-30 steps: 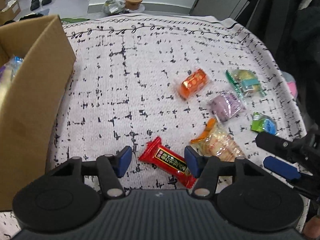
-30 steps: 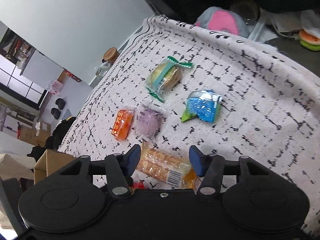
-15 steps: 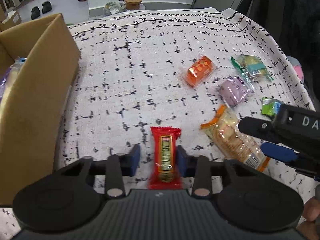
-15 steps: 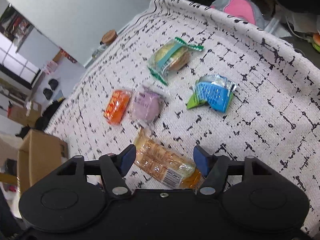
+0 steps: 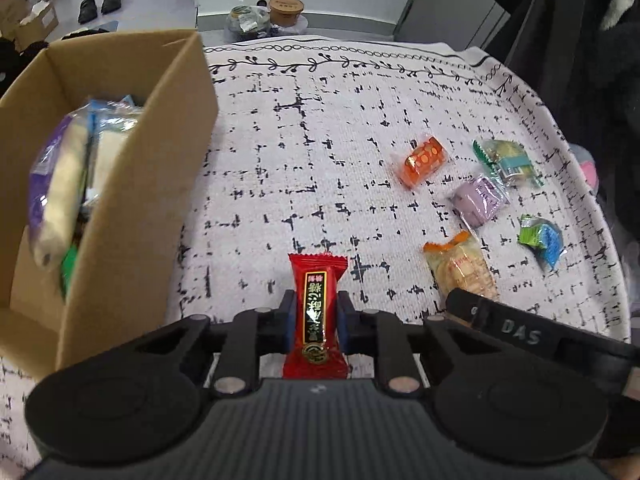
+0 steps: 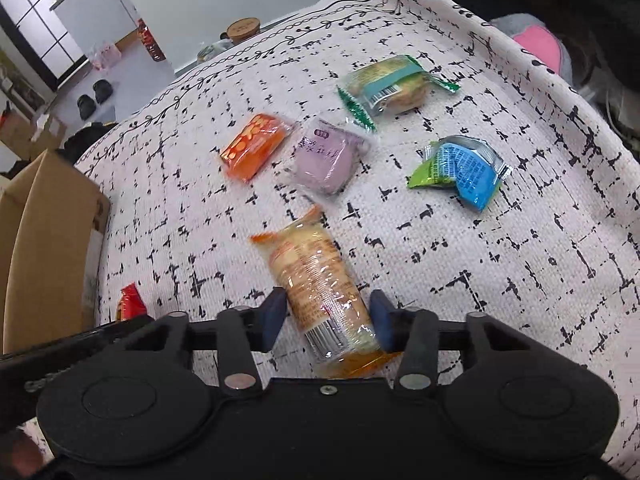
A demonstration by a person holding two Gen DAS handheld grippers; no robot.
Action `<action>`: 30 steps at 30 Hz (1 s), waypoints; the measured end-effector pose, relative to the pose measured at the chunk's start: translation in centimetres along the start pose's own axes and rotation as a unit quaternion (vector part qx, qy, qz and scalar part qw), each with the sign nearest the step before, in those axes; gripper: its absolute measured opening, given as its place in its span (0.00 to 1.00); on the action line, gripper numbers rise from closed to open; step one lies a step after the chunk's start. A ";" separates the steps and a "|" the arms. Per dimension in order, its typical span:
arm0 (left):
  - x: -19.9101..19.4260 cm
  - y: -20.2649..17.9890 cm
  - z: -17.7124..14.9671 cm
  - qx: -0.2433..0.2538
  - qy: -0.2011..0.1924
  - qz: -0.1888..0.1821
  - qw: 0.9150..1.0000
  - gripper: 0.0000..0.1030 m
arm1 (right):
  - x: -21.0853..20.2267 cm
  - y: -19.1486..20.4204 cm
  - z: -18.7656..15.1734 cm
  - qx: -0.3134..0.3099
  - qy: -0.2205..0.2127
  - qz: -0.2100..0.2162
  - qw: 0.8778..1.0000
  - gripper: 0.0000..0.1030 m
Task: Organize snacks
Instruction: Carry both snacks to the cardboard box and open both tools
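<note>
My left gripper [image 5: 316,318] is shut on a red candy bar [image 5: 317,312], which points forward between the blue pads, a little above the cloth. My right gripper [image 6: 326,316] has its pads against both sides of a clear cracker pack with orange ends [image 6: 320,288] lying on the cloth; this pack shows in the left wrist view [image 5: 460,268] too. The open cardboard box [image 5: 132,216] stands at the left and holds several snack bags [image 5: 60,184]. The red bar's tip shows in the right wrist view [image 6: 130,300].
On the patterned tablecloth [image 5: 320,160] lie an orange pack [image 6: 254,148], a purple pack [image 6: 326,158], a green-edged biscuit pack [image 6: 394,88] and a blue-green pack [image 6: 460,170]. The table edge curves at the right. Bottles and a jar stand on the floor behind.
My left gripper closed on the red bar and lifted it, swinging toward the box. My right gripper moved down over the cracker pack and narrowed onto it.
</note>
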State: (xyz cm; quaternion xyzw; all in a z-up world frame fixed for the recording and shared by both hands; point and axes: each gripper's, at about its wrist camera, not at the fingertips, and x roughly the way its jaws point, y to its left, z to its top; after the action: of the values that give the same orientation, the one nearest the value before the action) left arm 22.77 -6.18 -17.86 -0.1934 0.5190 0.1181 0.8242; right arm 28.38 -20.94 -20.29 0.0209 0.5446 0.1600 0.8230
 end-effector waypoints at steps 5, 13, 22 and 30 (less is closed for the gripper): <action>-1.9 0.7 -0.5 -0.001 -0.011 -0.018 1.000 0.18 | -1.4 0.8 -0.6 0.005 -0.009 0.008 1.000 0.33; -4.9 2.5 -0.3 -0.006 -0.031 -0.033 0.999 0.18 | -4.3 1.3 -0.9 0.033 -0.039 0.022 0.998 0.33; -7.9 3.6 0.4 -0.001 -0.059 -0.051 0.997 0.18 | -7.6 2.6 -1.3 0.067 -0.083 0.029 0.994 0.33; -10.5 5.0 1.2 0.003 -0.091 -0.072 0.993 0.18 | -10.0 5.3 -0.9 0.064 -0.120 0.035 0.990 0.33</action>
State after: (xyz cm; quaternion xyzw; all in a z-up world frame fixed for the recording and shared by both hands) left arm 17.24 -1.14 -8.96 -0.2163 0.4270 0.0738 0.8749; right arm 22.69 -18.91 -10.62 0.1113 0.4495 0.1495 0.8736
